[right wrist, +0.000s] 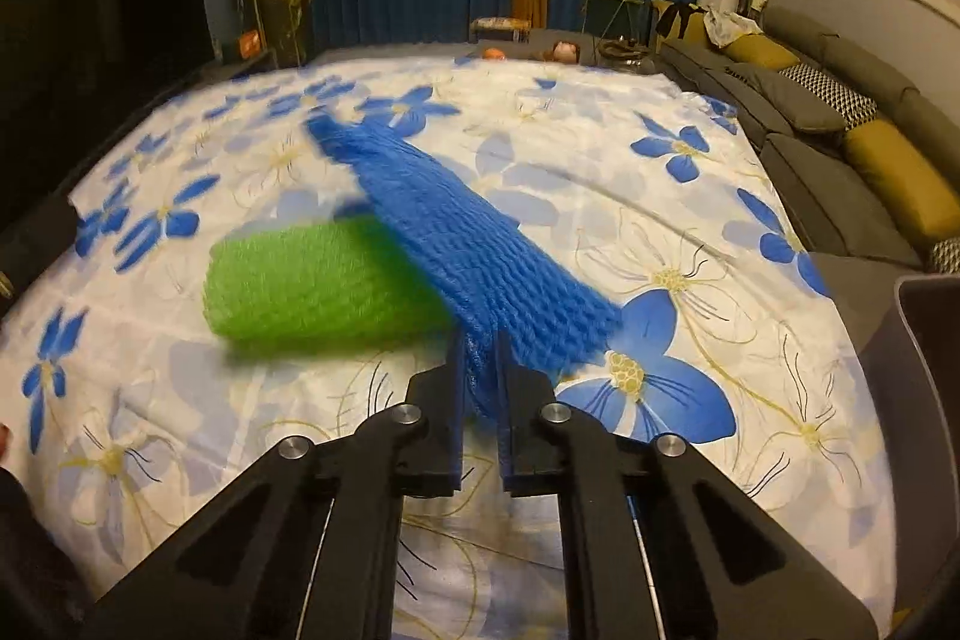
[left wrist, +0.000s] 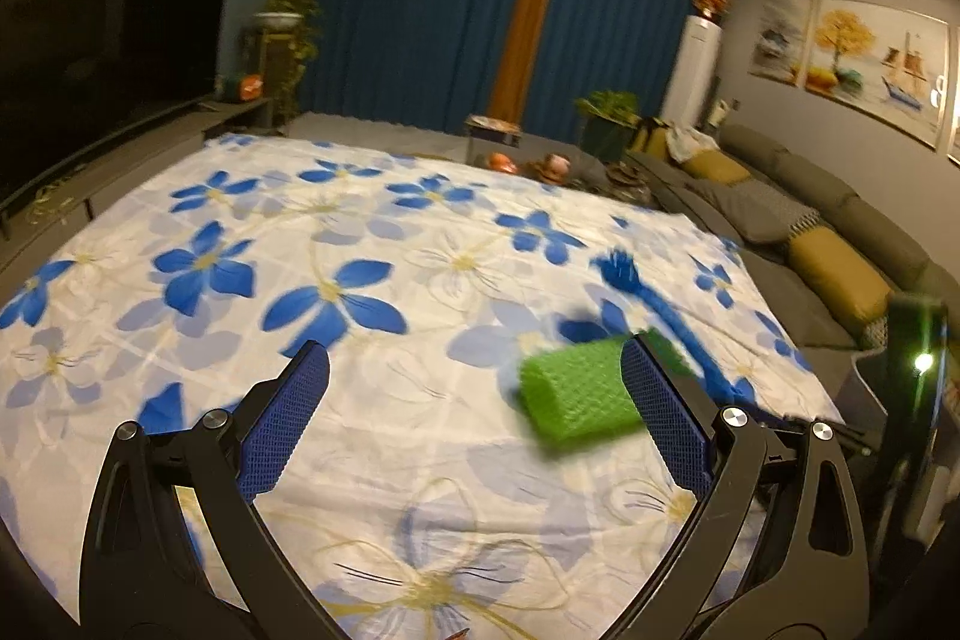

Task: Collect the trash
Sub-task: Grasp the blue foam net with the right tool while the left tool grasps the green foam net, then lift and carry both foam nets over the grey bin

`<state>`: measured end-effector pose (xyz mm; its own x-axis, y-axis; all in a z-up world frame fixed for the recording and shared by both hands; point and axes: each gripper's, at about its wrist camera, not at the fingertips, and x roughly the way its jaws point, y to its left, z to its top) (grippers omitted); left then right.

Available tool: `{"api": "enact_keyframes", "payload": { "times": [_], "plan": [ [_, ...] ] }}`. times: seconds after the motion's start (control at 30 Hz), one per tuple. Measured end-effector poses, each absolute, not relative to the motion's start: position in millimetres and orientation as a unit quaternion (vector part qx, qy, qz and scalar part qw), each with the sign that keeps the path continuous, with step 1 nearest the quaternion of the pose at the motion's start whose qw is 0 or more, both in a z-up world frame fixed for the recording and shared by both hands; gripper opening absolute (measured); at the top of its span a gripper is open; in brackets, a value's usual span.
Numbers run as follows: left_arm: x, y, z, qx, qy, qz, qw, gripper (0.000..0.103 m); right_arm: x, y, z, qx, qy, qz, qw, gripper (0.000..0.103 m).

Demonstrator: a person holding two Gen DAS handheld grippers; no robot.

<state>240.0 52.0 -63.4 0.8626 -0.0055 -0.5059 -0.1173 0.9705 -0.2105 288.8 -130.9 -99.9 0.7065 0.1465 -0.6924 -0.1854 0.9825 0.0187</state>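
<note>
In the left wrist view, the left gripper (left wrist: 474, 370) stands wide apart above the flowered cloth (left wrist: 360, 232), the green net (left wrist: 576, 391) just beside its right finger. In the right wrist view, the right gripper (right wrist: 480, 364) is clamped on the blue net (right wrist: 468, 232); the green net (right wrist: 318, 280) lies uncollected, the grey bin (right wrist: 927, 340) at right.

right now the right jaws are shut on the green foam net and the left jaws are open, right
Not quite: the right gripper is shut on the blue foam net, as the right wrist view shows. The green foam net lies loose on the cloth. The left gripper is open.
</note>
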Motion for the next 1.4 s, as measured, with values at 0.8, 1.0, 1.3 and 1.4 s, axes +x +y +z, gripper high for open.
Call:
{"api": "enact_keyframes", "payload": {
  "times": [0.8,1.0,1.3,1.4],
  "plan": [
    [315,21,-107,-0.138,0.396,-0.072,0.905,0.027,259,-184,-74,0.058,0.307,0.06,0.948,0.009],
    [315,31,-112,-0.172,0.397,-0.076,0.898,0.007,258,-184,-75,0.054,0.308,0.06,0.948,0.009],
    [286,31,-82,-0.162,0.347,-0.064,0.921,0.005,256,-187,-72,0.057,0.302,0.055,0.95,0.009],
    [272,28,-69,-0.141,0.33,-0.054,0.932,0.005,252,-187,-66,0.057,0.292,0.054,0.953,0.009]
  ]
}}
